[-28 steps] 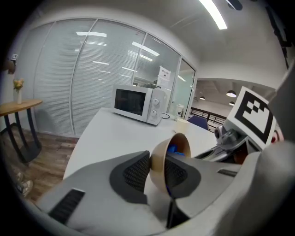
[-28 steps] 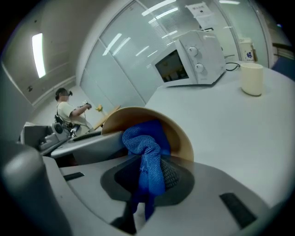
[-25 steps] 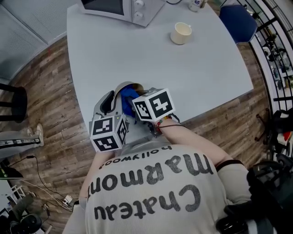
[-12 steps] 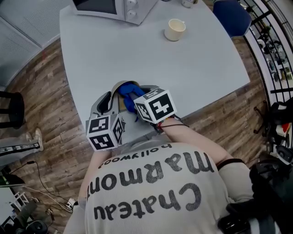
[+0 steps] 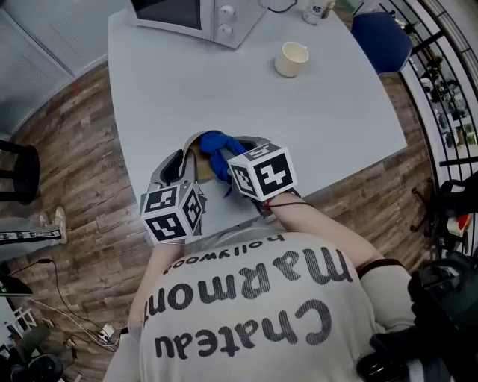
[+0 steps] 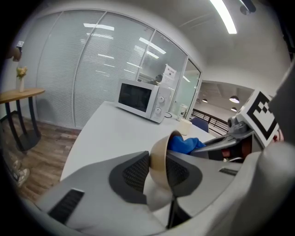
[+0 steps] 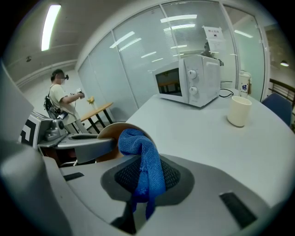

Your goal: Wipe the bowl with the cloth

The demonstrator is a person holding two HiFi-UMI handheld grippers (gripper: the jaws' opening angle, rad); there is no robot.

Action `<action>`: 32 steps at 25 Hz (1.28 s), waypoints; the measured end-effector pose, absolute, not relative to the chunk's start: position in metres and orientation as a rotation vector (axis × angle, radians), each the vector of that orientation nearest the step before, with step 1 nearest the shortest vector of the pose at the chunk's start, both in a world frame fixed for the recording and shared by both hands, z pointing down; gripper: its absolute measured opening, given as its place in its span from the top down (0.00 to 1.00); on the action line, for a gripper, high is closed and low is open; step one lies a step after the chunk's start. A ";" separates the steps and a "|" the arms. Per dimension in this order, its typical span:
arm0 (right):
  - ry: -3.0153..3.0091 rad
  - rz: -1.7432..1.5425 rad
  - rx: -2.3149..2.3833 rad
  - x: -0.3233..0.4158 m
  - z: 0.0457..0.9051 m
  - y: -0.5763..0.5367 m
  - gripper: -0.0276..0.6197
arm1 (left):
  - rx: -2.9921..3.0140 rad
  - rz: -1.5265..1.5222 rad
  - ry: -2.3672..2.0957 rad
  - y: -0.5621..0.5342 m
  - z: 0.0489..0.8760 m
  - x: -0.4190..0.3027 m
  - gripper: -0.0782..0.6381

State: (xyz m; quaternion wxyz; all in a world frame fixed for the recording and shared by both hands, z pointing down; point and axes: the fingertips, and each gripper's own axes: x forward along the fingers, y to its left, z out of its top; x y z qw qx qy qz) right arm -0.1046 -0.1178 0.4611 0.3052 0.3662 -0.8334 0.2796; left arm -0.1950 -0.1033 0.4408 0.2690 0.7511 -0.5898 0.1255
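Observation:
A tan bowl [image 5: 193, 160] is tipped on its side above the near edge of the white table [image 5: 321, 119]. My left gripper [image 6: 157, 171] has the bowl's [image 6: 161, 154] wall between its pads; they still touch it while the jaws are opening. My right gripper [image 7: 144, 179] is shut on a blue cloth [image 7: 145, 166], whose bunched end lies against the inside of the bowl [image 7: 109, 132]. In the head view the cloth [image 5: 218, 155] shows at the bowl's mouth, between the two marker cubes. The left gripper's fingers [image 7: 85, 143] reach in from the left in the right gripper view.
A white microwave [image 5: 200, 12] stands at the table's far edge, with a cream cup [image 5: 291, 58] to its right. A blue chair [image 5: 382, 37] sits beyond the far right corner. Wooden floor surrounds the table. A person [image 7: 57, 99] stands far off by the glass wall.
My right gripper has shifted a little to the right with the cloth against the bowl. The left gripper holds the bowl in about the same place.

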 end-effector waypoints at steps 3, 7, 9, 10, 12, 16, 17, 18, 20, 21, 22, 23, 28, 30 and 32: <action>-2.278 0.871 0.948 -0.118 0.450 -0.113 0.86 | 1.954 0.234 -1.633 -0.105 0.435 -0.201 0.76; -2.399 1.276 0.792 -0.155 0.431 -0.096 0.86 | 1.919 0.057 -1.678 -0.108 0.418 -0.206 0.79; -2.425 1.389 0.749 -0.163 0.425 -0.092 0.86 | 1.921 -0.001 -1.692 -0.108 0.410 -0.207 0.79; -2.435 1.401 0.742 -0.163 0.424 -0.091 0.86 | 1.919 -0.018 -1.691 -0.107 0.408 -0.207 0.79; -2.436 1.389 0.734 -0.163 0.425 -0.091 0.86 | 1.912 -0.031 -1.676 -0.106 0.407 -0.207 0.79; -2.402 1.331 0.684 -0.164 0.435 -0.089 0.86 | 1.904 -0.009 -1.660 -0.105 0.410 -0.207 0.79; -2.392 1.300 0.667 -0.164 0.438 -0.088 0.86 | 1.904 -0.006 -1.660 -0.104 0.410 -0.206 0.79; -2.377 1.257 0.647 -0.164 0.442 -0.085 0.86 | 1.906 -0.002 -1.657 -0.104 0.411 -0.204 0.79; -2.342 1.170 0.609 -0.161 0.453 -0.079 0.86 | 1.916 0.016 -1.649 -0.103 0.413 -0.198 0.78; -2.329 1.147 0.600 -0.159 0.458 -0.077 0.86 | 1.918 0.029 -1.644 -0.103 0.415 -0.195 0.78; -2.318 1.135 0.593 -0.156 0.463 -0.075 0.86 | 1.914 0.039 -1.637 -0.103 0.418 -0.194 0.78; -2.307 1.117 0.586 -0.153 0.467 -0.074 0.86 | 1.907 0.045 -1.630 -0.103 0.422 -0.193 0.78; -2.275 0.858 0.592 -0.137 0.475 -0.077 0.86 | 1.875 0.076 -1.600 -0.105 0.432 -0.190 0.78; -2.256 0.802 0.615 -0.130 0.479 -0.079 0.86 | 1.873 0.103 -1.581 -0.104 0.437 -0.186 0.78; -2.231 0.757 0.644 -0.120 0.483 -0.084 0.86 | 1.881 0.151 -1.555 -0.103 0.443 -0.180 0.78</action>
